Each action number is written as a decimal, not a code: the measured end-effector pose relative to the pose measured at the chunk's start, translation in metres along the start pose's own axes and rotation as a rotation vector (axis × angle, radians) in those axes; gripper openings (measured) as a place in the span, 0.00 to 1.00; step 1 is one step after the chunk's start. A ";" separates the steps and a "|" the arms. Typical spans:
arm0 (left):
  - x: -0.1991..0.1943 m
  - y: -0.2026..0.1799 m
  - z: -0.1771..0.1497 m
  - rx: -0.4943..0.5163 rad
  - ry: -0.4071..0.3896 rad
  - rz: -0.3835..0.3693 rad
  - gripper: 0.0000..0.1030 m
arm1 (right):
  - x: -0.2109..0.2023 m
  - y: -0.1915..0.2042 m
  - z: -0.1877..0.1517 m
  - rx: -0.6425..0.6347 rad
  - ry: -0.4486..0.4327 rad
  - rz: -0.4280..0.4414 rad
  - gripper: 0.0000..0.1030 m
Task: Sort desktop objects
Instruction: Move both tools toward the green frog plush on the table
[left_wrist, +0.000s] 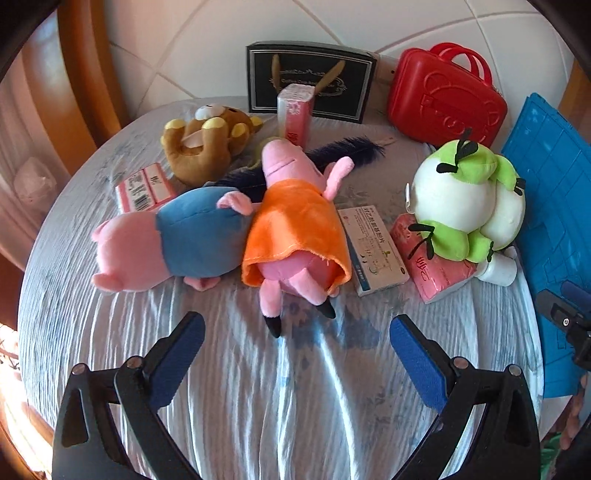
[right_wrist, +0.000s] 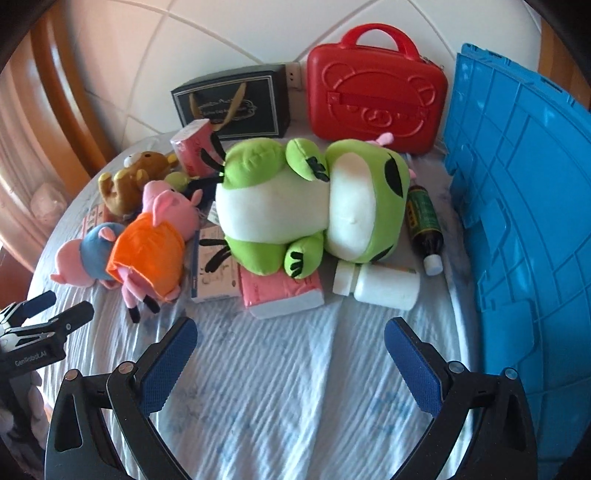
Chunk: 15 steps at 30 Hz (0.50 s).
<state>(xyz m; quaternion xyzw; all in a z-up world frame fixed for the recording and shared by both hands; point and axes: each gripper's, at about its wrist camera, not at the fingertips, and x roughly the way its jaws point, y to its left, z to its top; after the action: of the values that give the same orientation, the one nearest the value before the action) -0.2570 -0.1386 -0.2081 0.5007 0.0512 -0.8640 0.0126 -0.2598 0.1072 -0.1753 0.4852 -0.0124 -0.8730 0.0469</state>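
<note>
Plush toys and small packs lie on a round table. In the left wrist view a pig in an orange dress lies just beyond my open left gripper, beside a pig in blue, a brown bear and a medicine box. A green frog plush rests on a pink tissue pack ahead of my open right gripper. Near it lie a white bottle and a dark bottle. Both grippers hold nothing.
A blue plastic crate stands at the table's right edge. A red case and a black gift bag stand at the back by the tiled wall. More pink tissue packs lie on the left. Wrinkled cloth covers the table.
</note>
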 end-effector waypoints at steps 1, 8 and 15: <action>0.006 -0.003 0.003 0.010 0.009 -0.010 0.99 | 0.004 -0.002 -0.001 0.011 0.010 -0.016 1.00; 0.031 -0.045 0.019 0.061 0.043 -0.064 0.99 | 0.024 -0.032 0.007 0.042 0.046 -0.058 0.99; 0.069 -0.118 0.021 0.144 0.107 -0.124 0.99 | 0.052 -0.062 0.012 0.039 0.099 -0.083 0.91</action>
<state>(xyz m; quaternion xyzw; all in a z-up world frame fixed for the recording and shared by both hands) -0.3185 -0.0215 -0.2483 0.5415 0.0204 -0.8366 -0.0796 -0.3018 0.1639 -0.2170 0.5289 -0.0071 -0.8486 0.0017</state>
